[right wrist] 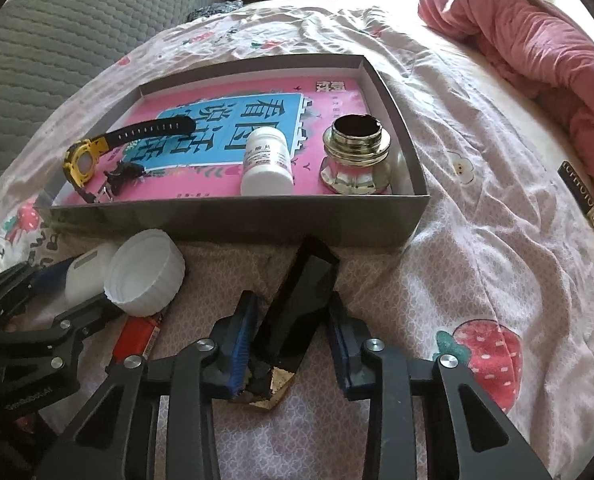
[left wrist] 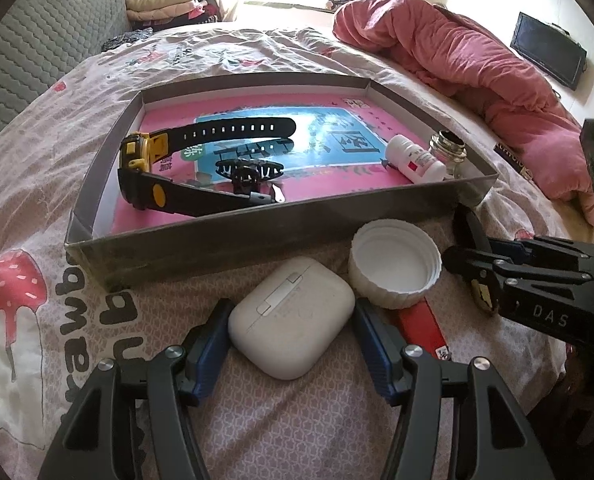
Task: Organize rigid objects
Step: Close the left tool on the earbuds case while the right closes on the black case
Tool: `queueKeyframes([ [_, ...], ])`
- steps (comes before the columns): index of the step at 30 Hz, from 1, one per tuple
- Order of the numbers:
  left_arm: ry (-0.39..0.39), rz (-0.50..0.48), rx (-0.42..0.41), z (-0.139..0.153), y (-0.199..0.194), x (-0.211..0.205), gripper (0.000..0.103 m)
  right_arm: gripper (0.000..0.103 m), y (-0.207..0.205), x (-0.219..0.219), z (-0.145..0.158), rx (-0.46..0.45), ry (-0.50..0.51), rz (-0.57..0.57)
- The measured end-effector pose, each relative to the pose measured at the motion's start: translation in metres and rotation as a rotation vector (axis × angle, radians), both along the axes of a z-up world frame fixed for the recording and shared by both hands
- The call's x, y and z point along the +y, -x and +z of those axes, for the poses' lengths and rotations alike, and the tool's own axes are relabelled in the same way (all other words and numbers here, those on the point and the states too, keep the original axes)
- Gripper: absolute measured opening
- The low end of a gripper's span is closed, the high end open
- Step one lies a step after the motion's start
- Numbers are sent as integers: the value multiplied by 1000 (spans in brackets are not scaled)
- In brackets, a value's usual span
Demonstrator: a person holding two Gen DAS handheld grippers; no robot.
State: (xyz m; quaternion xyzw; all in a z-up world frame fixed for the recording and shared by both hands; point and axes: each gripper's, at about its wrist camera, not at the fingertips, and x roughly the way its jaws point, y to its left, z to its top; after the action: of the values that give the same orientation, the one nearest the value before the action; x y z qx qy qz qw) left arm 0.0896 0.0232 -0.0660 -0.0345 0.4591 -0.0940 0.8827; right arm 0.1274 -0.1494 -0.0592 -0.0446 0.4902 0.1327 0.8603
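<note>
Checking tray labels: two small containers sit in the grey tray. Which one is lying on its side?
The white plastic pill bottle lies on its side, its base toward the camera. The squat glass jar beside it stands upright, its dark mouth open upward.

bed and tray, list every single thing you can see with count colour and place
shallow grey cardboard tray: 1, grey, on the bedsheet
pink and blue book: 1, lining the tray floor
yellow and black wristwatch: 1, tray left
small black clip: 1, tray middle
white pill bottle: 1, lying in tray, right
glass ink bottle: 1, clear, open, tray right corner
white earbud case: 1, between left jaws
white ribbed plastic lid: 1, upturned, before tray
red flat box: 1, partly under lid
black faceted box: 1, black with gold, between right jaws
pink quilt: 1, far right
left gripper: open
right gripper: grip unclear
</note>
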Motion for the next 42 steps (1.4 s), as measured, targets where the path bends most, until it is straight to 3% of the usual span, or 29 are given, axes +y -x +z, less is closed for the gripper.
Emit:
queueKeyframes([
  [11,54,26,-11,9,3,7,60,24,6,-3,12,-16,-39,19],
  [20,68,35,-50,24,12,10,60,23,12,-6,25,-60,-67,22],
  [30,78,47,-81,36,18,12,60,24,25,5,48,-177,-95,94],
  [42,93,87,-125,55,17,16,60,24,22,9,59,-218,-141,110],
])
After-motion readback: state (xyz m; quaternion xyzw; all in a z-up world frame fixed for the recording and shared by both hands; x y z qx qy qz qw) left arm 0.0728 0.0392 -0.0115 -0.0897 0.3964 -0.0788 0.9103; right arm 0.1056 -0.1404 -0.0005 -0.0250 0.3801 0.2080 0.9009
